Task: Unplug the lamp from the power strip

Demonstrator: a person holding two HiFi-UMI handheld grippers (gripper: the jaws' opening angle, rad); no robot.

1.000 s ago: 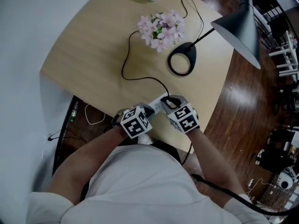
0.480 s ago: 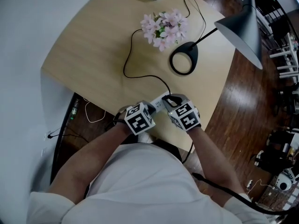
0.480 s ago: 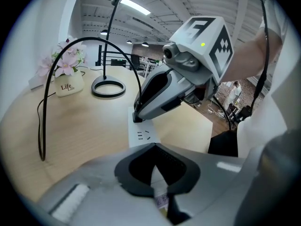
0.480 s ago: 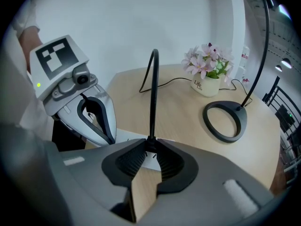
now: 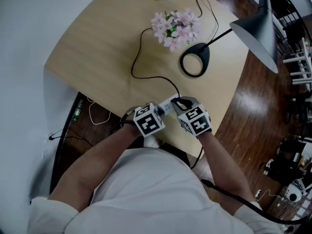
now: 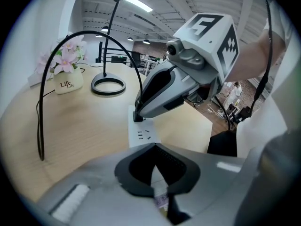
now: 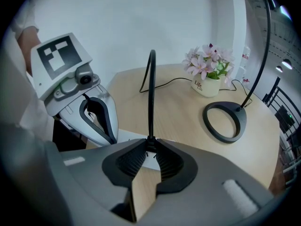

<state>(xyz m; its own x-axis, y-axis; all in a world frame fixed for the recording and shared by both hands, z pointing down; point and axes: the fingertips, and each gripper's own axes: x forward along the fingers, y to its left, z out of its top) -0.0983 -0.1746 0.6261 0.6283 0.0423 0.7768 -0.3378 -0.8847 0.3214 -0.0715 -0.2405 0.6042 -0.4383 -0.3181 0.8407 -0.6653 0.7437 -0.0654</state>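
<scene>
**Head view:** The power strip (image 5: 166, 106) lies at the near edge of the bench (image 5: 97, 48), and both hands crowd over it. The right hand-held gripper (image 5: 181, 103) is at the strip's far right end, on the black plug (image 5: 178, 101). The left hand-held gripper (image 5: 157, 113) sits over the strip's opposite end. The lamp base (image 5: 195, 60) stands well beyond the strip.

**Left gripper view:** The jaws are drawn together at the tips, over the strip's near end. They seem to press the strip down, though a true pinch cannot be confirmed. The plug stands at the strip's far end, past empty sockets.

**Right gripper view:** The jaws are clamped on the plug, and the lamp cord (image 7: 151, 88) rises straight out between them. The plug's long axis stands upright from the strip's top face. The pull therefore likely has to go straight up off the strip. The right hand already holds the plug, and the left is placed to keep the strip from lifting.
</scene>
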